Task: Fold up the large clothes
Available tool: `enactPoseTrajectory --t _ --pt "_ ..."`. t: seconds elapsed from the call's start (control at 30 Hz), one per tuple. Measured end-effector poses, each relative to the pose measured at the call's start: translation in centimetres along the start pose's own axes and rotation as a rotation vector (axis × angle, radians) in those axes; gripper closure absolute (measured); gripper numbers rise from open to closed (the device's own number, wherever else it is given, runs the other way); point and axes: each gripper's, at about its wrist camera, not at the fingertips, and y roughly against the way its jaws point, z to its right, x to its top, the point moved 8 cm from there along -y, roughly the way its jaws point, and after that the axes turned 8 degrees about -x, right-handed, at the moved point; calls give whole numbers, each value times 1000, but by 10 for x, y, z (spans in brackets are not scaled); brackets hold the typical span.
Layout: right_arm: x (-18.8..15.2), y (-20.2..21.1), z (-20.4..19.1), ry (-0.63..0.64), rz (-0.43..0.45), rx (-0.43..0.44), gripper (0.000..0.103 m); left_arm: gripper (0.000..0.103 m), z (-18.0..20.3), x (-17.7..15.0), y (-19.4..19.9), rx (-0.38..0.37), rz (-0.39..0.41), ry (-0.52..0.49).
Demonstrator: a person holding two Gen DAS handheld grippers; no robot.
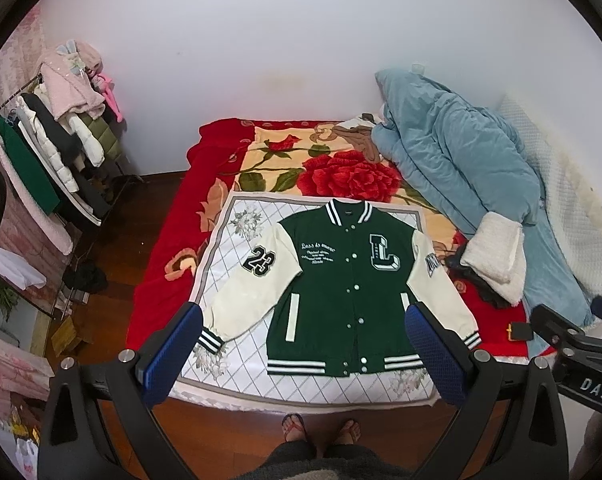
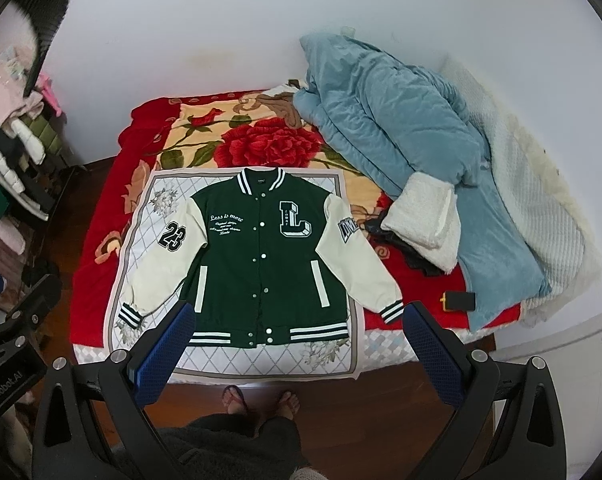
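Green varsity jacket (image 1: 341,280) lies flat, front up, snaps done, on a white quilted mat (image 1: 237,268) at the foot of the bed (image 1: 165,240), center of both frames. Cream sleeves angle out and down; "23" patch on frame-left sleeve, big "L" on chest. Hem near the mat's lower edge.

Left claw (image 1: 303,344) hangs above the jacket, blue pads wide apart, holding nothing. Right claw (image 2: 299,342) same: pads spread, empty, above the hem area. Right claw's body pokes into lower right of left view.

Bed covered w/ red rose blanket (image 2: 277,144), upper center. Blue quilt (image 2: 401,128) bunched along frame-right side, white fleece lining turned out at its lower end. Small black item w/ yellow edge (image 2: 459,300) on the red blanket, right of jacket. Clothes rack (image 1: 53,144) w/ hanging coats at upper left in left view. Plain white wall (image 1: 301,40) behind. Dark wood floor (image 2: 341,408) at bottom; person's feet (image 2: 261,400) in flip-flops at bed's foot, bottom center.
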Motion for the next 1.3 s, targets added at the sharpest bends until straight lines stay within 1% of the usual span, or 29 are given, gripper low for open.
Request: enactPoseTrajectory --t 0.13,0.17,0.2,0.23,0.27,0.3,0.37,0.4,0.43,0.47,0.5,0.53,0.6,0.63,0.67,0.77,0.8,0.87,0.93,0.97,1.0,1.03,1.07,1.1,1.13,1.17,1.2,1.27,1.3 --pt "0 -37 8 -106 -8 30 0 0 -13 -1 -35 63 41 -24" --pt "0 -49 13 -141 -10 39 0 0 -14 4 -52 88 55 -37" --pt "-2 -68 21 -187 -19 38 0 0 -18 0 -59 104 60 -43" --pt "-6 -93 33 -241 -45 27 0 0 -18 2 -81 125 48 -48" --pt "-13 -107 41 -271 -61 23 0 0 -18 1 -98 126 32 -46" --pt "-21 -139 57 -339 -100 17 4 0 -20 -2 -110 130 19 -43" --pt "-39 -178 76 -418 -144 25 37 0 -18 -7 -146 132 -35 -30" --pt "-53 -207 89 -473 -193 28 41 0 -14 -10 -168 127 -54 -21" --pt "-70 -240 104 -543 -242 38 41 0 -14 -14 -182 139 -68 -20" --pt "-79 -257 111 -578 -264 44 41 0 -9 -18 -209 160 -91 -24" --pt "-96 -287 123 -641 -302 55 41 0 -7 -21 -224 174 -102 -30" --pt "-111 -313 133 -692 -331 60 41 0 -2 -25 -250 199 -125 -37" --pt "-143 -380 155 -815 -396 88 39 0 4 -34 -286 233 -157 -44" --pt "-151 -404 161 -850 -417 106 34 0 10 -40 -314 247 -185 -43" --pt "-163 -435 166 -894 -447 129 32 0 12 -43 -326 253 -200 -41" --pt "-208 -542 178 -1034 -544 167 32 0 27 -66 -395 269 -290 -42" --pt "-214 -563 178 -1064 -561 173 32 0 33 -77 -420 279 -323 -50" --pt "-233 -623 181 -1181 -581 199 32 0 42 -89 -455 287 -364 -61" --pt "-242 -664 183 -1269 -570 206 32 0 49 -103 -489 290 -397 -66" --pt "-251 -691 188 -1314 -566 178 32 0 53 -109 -505 286 -415 -69" --pt "-256 -707 192 -1345 -558 164 32 0 58 -118 -526 283 -429 -76" --pt "-263 -726 196 -1377 -548 146 39 0 64 -123 -542 284 -438 -83" --pt "-266 -736 199 -1405 -532 134 61 0 68 -127 -556 281 -448 -93" --pt "-266 -744 206 -1460 -478 125 66 0 74 -127 -568 276 -456 -98" --pt "-263 -746 211 -1475 -443 108 75 0 80 -130 -581 263 -462 -102" --pt "-256 -742 219 -1470 -383 83 82 0 84 -132 -587 250 -461 -102" --pt "-248 -735 226 -1456 -329 53 83 0 90 -131 -595 230 -456 -100" --pt "-221 -713 249 -1403 -182 -26 84 0 102 -131 -608 191 -449 -99" --pt "-211 -709 257 -1361 -136 -55 84 0 107 -131 -613 174 -444 -103"
